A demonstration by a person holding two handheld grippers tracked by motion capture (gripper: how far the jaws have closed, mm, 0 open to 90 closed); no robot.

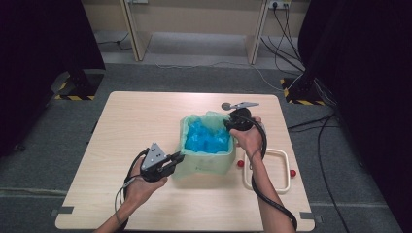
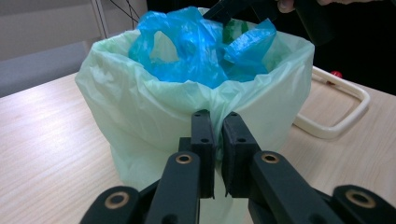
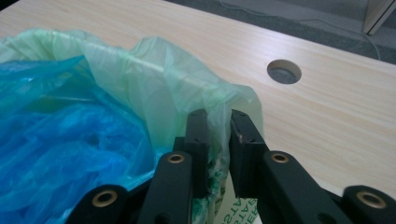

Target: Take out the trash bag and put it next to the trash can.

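Observation:
A pale green bag point(image 1: 209, 165) lines a square bin in the middle of the table, and crumpled blue plastic bags point(image 1: 206, 138) lie inside it. My left gripper point(image 1: 180, 156) is at the bin's near left corner, shut on a fold of the green bag point(image 2: 140, 107) just under the rim; its jaws point(image 2: 217, 116) stand almost together. At the far right corner my right gripper point(image 1: 228, 125) pinches the green bag's rim point(image 3: 154, 74) between its jaws point(image 3: 217, 114). The blue bags point(image 3: 60, 135) lie to the left of those jaws.
A white rectangular frame point(image 1: 279, 170) lies flat on the table right of the bin, with two small red balls point(image 1: 240, 164) point(image 1: 292, 173) beside it. A round cable hole point(image 3: 284, 72) sits in the tabletop behind the bin. Cables trail on the floor at the right.

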